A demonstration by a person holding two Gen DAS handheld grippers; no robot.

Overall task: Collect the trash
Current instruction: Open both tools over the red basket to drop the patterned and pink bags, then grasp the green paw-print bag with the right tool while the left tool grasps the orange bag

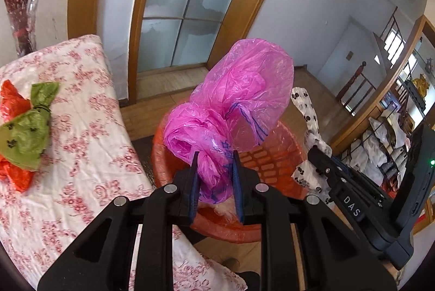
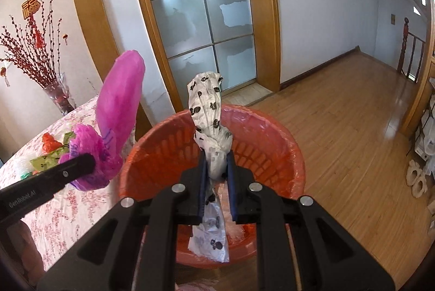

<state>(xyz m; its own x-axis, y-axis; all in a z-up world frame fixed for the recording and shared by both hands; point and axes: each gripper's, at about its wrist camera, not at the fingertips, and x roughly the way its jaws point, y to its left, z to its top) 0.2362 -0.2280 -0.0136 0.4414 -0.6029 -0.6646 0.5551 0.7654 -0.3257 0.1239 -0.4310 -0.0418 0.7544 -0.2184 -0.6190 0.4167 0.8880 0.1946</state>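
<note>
My left gripper (image 1: 214,163) is shut on a crumpled pink plastic bag (image 1: 239,90) and holds it over the near rim of the red bin (image 1: 282,155). My right gripper (image 2: 216,163) is shut on a twisted white bag with black prints (image 2: 208,111), held upright above the same red bin (image 2: 272,144), which has a red liner. The right gripper and its white bag also show in the left wrist view (image 1: 307,114). The left gripper with the pink bag also shows in the right wrist view (image 2: 119,106). A green bag (image 1: 30,128) and an orange bag (image 1: 13,103) lie on the table.
The table has a red-flowered white cloth (image 1: 81,155) and stands left of the bin. A vase with red branches (image 2: 57,95) stands at its far end. A frosted glass door (image 2: 201,13) is behind. Wooden floor (image 2: 353,111) spreads right, with shelves of bags (image 1: 380,144).
</note>
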